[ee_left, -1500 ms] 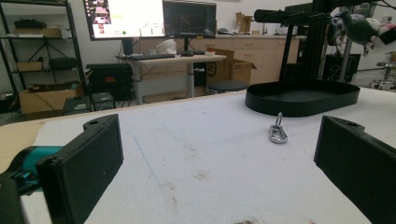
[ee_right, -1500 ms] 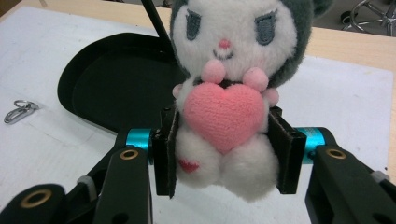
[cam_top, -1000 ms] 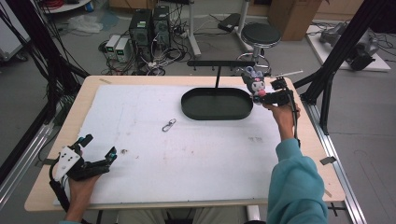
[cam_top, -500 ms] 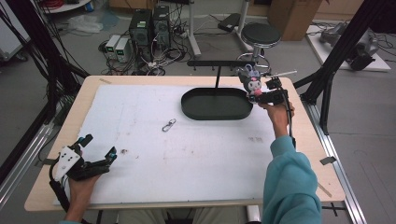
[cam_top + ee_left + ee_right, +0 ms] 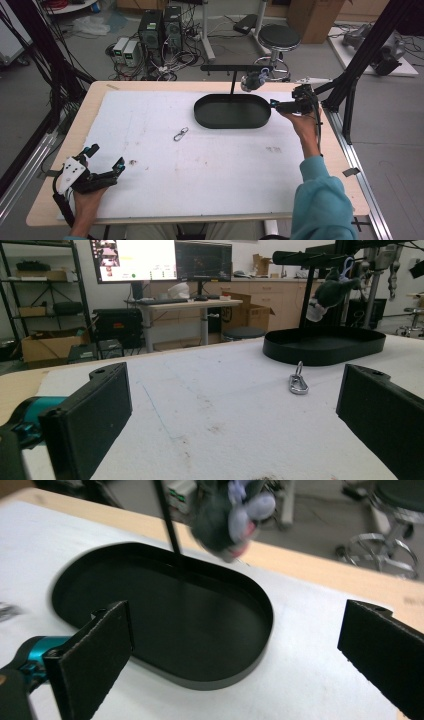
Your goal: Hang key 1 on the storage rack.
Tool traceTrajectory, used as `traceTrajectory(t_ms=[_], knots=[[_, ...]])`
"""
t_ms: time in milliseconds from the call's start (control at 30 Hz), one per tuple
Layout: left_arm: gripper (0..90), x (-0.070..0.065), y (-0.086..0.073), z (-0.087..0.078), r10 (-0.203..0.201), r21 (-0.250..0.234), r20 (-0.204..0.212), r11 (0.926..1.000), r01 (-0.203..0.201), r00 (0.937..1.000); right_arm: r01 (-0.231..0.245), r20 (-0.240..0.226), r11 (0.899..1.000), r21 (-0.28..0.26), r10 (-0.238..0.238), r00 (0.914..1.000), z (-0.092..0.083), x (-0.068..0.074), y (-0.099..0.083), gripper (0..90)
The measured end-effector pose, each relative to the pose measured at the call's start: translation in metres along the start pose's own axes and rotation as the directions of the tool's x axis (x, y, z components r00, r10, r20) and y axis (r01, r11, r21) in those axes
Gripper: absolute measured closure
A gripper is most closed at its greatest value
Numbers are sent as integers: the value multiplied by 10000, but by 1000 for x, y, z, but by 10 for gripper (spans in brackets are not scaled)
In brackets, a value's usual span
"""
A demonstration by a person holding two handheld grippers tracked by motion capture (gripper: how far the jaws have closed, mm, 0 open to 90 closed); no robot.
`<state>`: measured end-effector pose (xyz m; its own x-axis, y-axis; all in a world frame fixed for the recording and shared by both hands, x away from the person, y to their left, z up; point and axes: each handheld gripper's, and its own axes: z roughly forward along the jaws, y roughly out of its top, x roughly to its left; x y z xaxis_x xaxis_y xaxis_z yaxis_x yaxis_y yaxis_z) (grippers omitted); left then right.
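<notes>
Plush [image 5: 253,80] — hangs from stand bar [image 5: 235,67] over tray [image 5: 232,111]. R gripper [image 5: 280,105]: jaws just opened wide, empty, near plush. L gripper [image 5: 102,161]: open, empty. Step: release done. Next — carabiner [image 5: 180,134], prob.

We see the toy [image 5: 232,515] blurred and cut off at the top edge; the clip [image 5: 7,611] is a cropped smear at left.

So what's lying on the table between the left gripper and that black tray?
A small metal clip on the white mat, seen in the high view; the left gripper view shows it too.
</notes>
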<state>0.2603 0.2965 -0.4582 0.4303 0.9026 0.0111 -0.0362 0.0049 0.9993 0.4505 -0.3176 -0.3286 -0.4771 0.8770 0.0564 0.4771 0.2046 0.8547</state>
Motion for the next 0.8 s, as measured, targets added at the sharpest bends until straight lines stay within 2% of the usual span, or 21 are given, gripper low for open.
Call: traceTrajectory(t_ms=[133,267,467,600,667,733,800], knots=[[17,0,0,0,-14,-10,-1,10000,14,10000,-141,-570,9959,-898,90,9983,-19,5,-6,7],[17,0,0,0,-25,-23,5,10000,25,10000,187,-1021,9883,-1514,-345,9942,-35,13,-14,7],[17,0,0,0,-28,-5,5,10000,28,10000,652,-1239,9559,-2863,-1044,9868,-55,30,-31,7],[18,0,0,0,-24,3,-5,10000,24,10000,704,-1477,9420,-3282,-1248,9811,-62,41,-45,7],[17,0,0,0,-38,-13,-12,10000,38,10000,784,-1462,9437,-3212,-1313,9805,-64,44,-51,7],[17,0,0,0,-23,-14,-24,10000,23,10000,813,-1514,9338,-3485,-1417,9783,-65,46,-58,7],[17,0,0,0,-28,-25,-26,10000,28,10000,700,-1571,9313,-3574,-1338,9785,-66,48,-66,7]])
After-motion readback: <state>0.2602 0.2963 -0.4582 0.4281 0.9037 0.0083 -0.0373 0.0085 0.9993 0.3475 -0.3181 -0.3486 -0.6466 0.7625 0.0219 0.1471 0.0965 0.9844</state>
